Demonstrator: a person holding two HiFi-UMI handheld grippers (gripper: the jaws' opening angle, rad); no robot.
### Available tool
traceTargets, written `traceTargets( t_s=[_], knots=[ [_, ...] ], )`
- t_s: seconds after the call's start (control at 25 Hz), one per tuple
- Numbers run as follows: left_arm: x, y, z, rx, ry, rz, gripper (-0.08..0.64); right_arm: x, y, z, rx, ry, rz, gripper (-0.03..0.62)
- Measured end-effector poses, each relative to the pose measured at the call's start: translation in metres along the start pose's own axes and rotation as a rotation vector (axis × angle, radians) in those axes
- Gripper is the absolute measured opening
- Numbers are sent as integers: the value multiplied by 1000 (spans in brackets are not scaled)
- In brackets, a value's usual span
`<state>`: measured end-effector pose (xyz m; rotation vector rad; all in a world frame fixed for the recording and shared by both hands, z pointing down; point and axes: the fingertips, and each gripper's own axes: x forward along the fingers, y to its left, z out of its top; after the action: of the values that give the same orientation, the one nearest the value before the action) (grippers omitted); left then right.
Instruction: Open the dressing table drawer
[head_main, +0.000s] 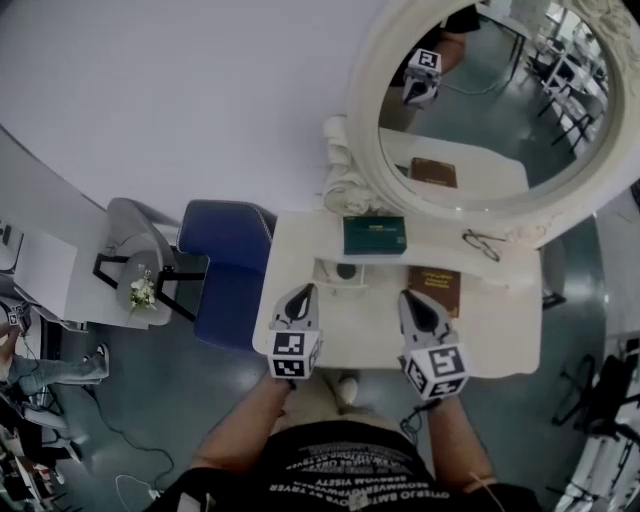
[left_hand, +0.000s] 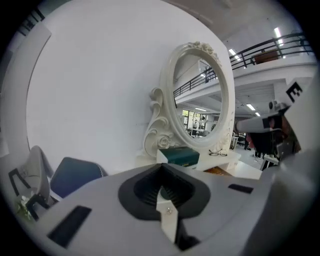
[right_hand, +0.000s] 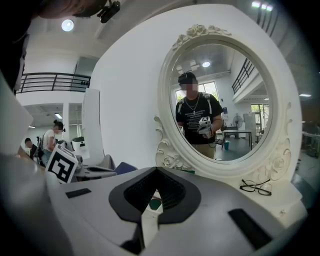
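In the lower centre, the left gripper (head_main: 303, 293) and the right gripper (head_main: 410, 298) hover over the white table (head_main: 505, 325), both jaws clenched on nothing.

A: Clearance on the white dressing-table bench (head_main: 505, 325)?

B: The front right corner is bare. The back edge is blocked by an oval mirror in an ornate white frame (head_main: 362, 140). A low white drawer unit (head_main: 340, 272) stands at centre with a dark green rectangular box (head_main: 375, 235) on top. A brown hardcover book (head_main: 434, 288) lies flat right of centre. Thin-framed glasses (head_main: 483, 243) lie near the frame, on the right.

A: Sides?

B: A blue padded chair (head_main: 228, 262) is just beside the left end. The left hand-held gripper (head_main: 300, 297) and right hand-held gripper (head_main: 412, 303) are over the front edge, with a free gap between them.
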<state>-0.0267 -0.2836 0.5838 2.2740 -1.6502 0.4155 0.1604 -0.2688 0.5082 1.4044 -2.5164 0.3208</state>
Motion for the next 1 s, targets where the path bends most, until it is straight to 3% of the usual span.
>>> traceTargets(
  t_s=[0.32, 1.0],
  knots=[
    [-48, -4, 71, 55, -142, 11, 3, -13, 17, 21, -25, -54, 15, 2],
    [-114, -25, 122, 98, -234, -20, 3, -53, 44, 57, -47, -136, 0, 2]
  ],
)
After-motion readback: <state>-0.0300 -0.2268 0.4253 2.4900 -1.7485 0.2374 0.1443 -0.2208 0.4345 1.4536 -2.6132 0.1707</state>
